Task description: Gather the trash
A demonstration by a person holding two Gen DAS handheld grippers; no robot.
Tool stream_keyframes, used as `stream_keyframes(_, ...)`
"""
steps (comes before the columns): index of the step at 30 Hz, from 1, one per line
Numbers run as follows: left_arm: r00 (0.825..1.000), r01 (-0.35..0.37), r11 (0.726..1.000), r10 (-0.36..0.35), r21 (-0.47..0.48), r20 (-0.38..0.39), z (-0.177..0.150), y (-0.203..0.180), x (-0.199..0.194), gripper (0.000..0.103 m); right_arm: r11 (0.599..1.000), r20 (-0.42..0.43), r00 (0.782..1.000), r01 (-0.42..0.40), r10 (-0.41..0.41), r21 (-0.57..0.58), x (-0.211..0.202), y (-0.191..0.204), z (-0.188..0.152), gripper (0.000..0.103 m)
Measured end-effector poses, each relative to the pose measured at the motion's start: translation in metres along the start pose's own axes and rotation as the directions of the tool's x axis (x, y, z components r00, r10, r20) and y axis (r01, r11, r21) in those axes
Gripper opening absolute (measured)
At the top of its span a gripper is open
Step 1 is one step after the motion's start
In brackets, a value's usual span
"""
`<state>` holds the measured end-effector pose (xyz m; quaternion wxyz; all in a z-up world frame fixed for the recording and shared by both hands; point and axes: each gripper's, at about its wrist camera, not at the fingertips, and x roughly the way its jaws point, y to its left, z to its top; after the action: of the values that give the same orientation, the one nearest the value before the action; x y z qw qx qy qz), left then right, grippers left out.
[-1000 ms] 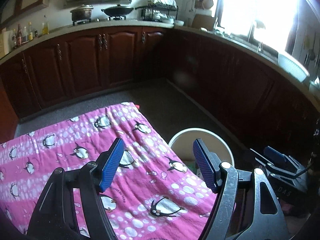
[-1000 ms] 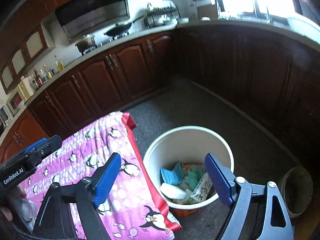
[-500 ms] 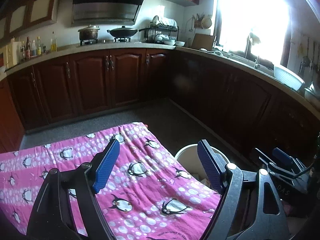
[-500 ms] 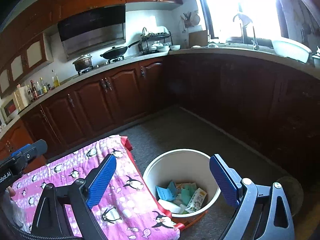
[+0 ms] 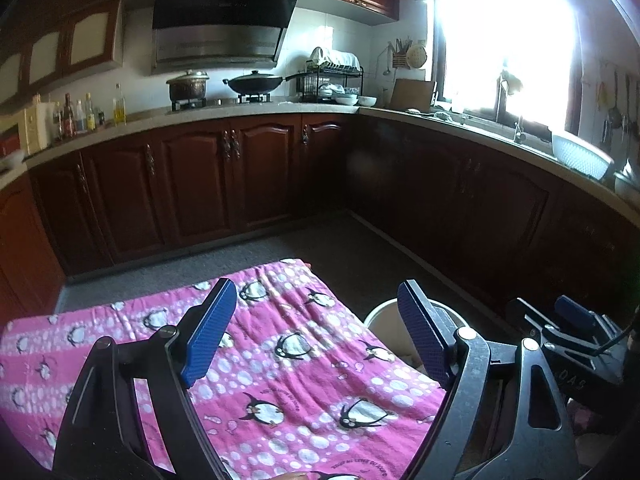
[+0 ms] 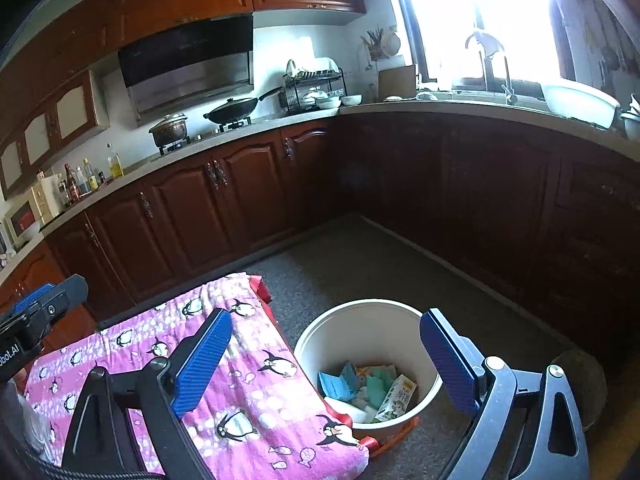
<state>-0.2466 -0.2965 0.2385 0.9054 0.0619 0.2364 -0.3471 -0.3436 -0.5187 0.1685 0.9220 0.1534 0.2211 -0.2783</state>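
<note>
A white bucket [image 6: 352, 320] stands on the floor beside the table and holds several pieces of trash [image 6: 368, 392]: blue and green packets and a small carton. Its rim also shows in the left wrist view [image 5: 380, 316]. My left gripper [image 5: 316, 332] is open and empty above the pink penguin cloth [image 5: 304, 364]. My right gripper [image 6: 324, 356] is open and empty, raised above the bucket and the table's edge. The left gripper also shows at the left edge of the right wrist view [image 6: 36, 320].
The table is covered by the pink penguin cloth [image 6: 248, 380]. Dark wooden cabinets [image 5: 224, 184] run along the back and right. The counter holds a pot [image 5: 188, 86], a wok [image 5: 256, 84] and a dish rack [image 5: 334, 80]. A round dark object [image 6: 584, 384] sits on the grey floor.
Both grippers have tilted upward and risen, so more of the kitchen's upper cabinets and hood shows. Both stay open and empty.
</note>
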Motion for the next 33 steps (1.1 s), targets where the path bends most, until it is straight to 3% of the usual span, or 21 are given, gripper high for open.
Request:
stream_keyframes(20,0.996,0.089,0.996,-0.089,-0.012,-0.016,-0.003,-0.001,0.003,0.082,1.000,0.017,1.000,0.013,-0.013,-0.009,-0.006,0.001,0.003,0.094)
stream_keyframes(33,0.995,0.093,0.996,-0.093,-0.013,-0.023,-0.005,0.004,0.006,0.082,0.999,0.015,1.000,0.015,-0.015,-0.030,-0.005,0.006,0.001,0.094)
